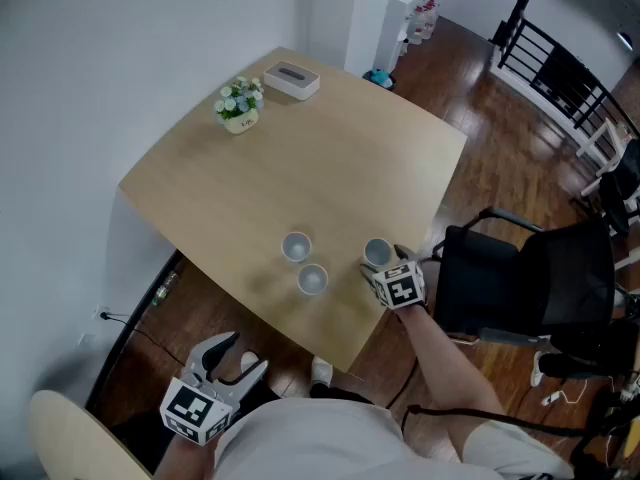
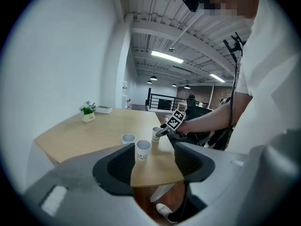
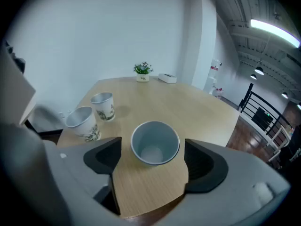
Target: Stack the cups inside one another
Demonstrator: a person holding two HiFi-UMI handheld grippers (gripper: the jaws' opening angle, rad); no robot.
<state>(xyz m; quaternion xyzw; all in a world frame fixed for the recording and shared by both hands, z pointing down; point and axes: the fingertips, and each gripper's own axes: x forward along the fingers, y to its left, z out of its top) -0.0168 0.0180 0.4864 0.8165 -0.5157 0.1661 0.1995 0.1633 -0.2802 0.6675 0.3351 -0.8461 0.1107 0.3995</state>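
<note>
Three white paper cups stand upright on the light wooden table (image 1: 300, 168). Two are close together near the front edge, one cup (image 1: 296, 247) behind the other cup (image 1: 312, 280). The third cup (image 1: 377, 254) stands to their right, and my right gripper (image 1: 384, 262) is open around it. In the right gripper view this cup (image 3: 155, 142) sits between the jaws with a gap on each side, its empty inside showing. My left gripper (image 1: 245, 354) hangs open below the table's front edge with nothing in it. Its own view shows the front cup (image 2: 143, 149) ahead.
A small potted plant (image 1: 240, 104) and a white box (image 1: 291, 79) sit at the table's far corner. A black office chair (image 1: 530, 278) stands right of the table near my right arm. A white wall runs along the left, and a black railing (image 1: 560, 68) is at far right.
</note>
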